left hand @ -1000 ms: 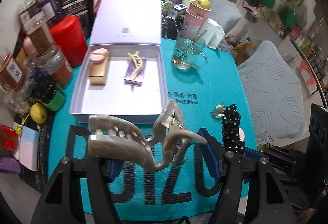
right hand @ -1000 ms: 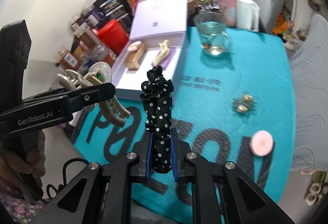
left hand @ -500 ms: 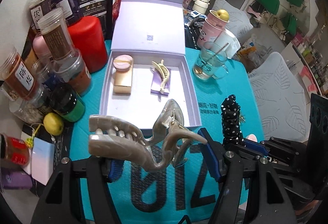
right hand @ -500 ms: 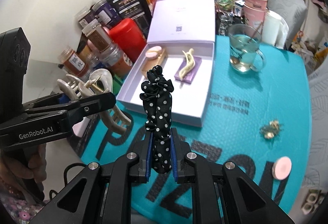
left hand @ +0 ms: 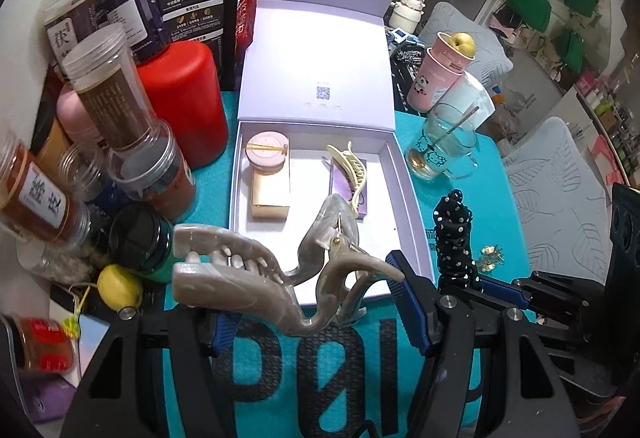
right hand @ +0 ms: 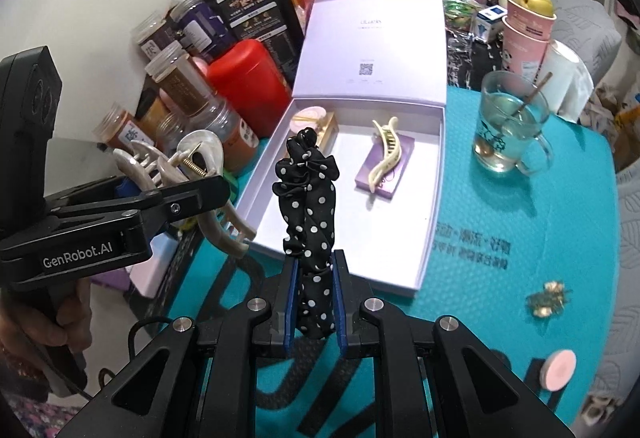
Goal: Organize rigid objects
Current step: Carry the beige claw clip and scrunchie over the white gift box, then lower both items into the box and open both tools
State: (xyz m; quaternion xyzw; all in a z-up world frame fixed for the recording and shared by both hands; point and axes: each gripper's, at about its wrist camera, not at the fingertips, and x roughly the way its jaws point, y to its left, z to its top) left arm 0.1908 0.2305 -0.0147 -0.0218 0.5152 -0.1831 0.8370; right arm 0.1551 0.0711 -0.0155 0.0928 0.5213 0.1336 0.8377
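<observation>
Lavender gift box (left hand: 404,189) open on teal worktop (right hand: 520,222), lid upright behind.
Box holds a gold carton (left hand: 270,189) with pink round tin (left hand: 267,153) on it, and a cream hair claw (right hand: 384,153) on a purple card (right hand: 386,169). Left tool (left hand: 320,314) clamps a grey pearl claw clip (left hand: 256,278), jaws about half apart; right tool (right hand: 314,302) is closed tight on a black polka-dot scrunchie (right hand: 308,197). Both hover at the box's near edge. Glass mug (right hand: 508,125) holds liquid and a spoon.
</observation>
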